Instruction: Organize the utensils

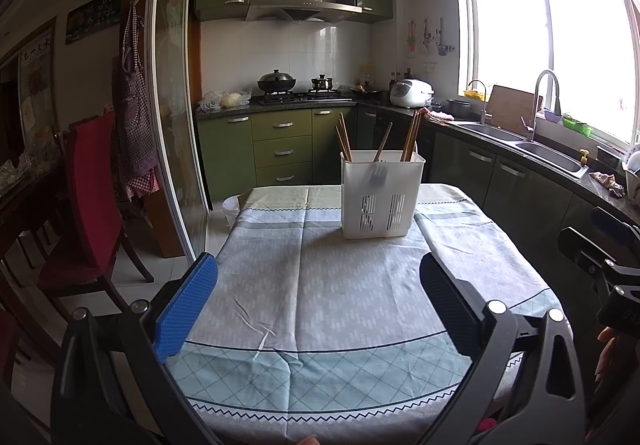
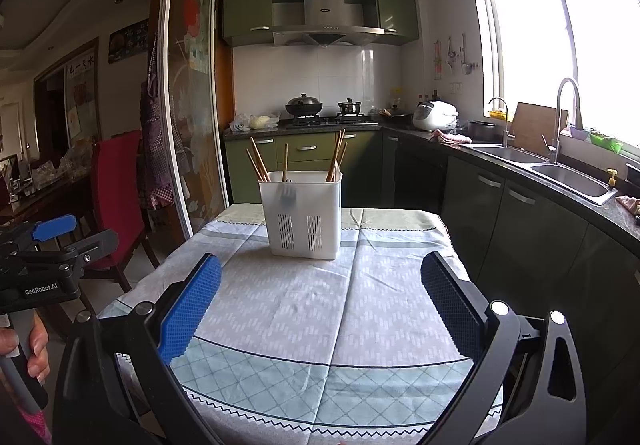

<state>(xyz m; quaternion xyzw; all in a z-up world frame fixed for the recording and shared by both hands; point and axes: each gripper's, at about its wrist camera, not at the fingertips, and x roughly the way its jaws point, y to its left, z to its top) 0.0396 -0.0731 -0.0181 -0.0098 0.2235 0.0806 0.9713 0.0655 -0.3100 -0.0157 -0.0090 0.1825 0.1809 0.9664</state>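
Note:
A white plastic utensil holder [image 1: 382, 197] stands upright at the far end of the table; it also shows in the right wrist view [image 2: 301, 215]. Wooden chopsticks [image 1: 344, 139] lean in its left and right compartments, and a dark fork head [image 1: 378, 173] shows through the wall of the middle one. My left gripper [image 1: 318, 297] is open and empty over the cloth, well short of the holder. My right gripper [image 2: 320, 299] is open and empty too, held beside the left one. The left gripper appears at the left edge of the right wrist view [image 2: 56, 241].
The table carries a grey and pale green patterned cloth [image 1: 340, 285]. A red chair [image 1: 94, 197] stands to the left. Green cabinets, a stove with pots [image 1: 276, 83] and a counter with a double sink [image 1: 520, 141] run behind and to the right.

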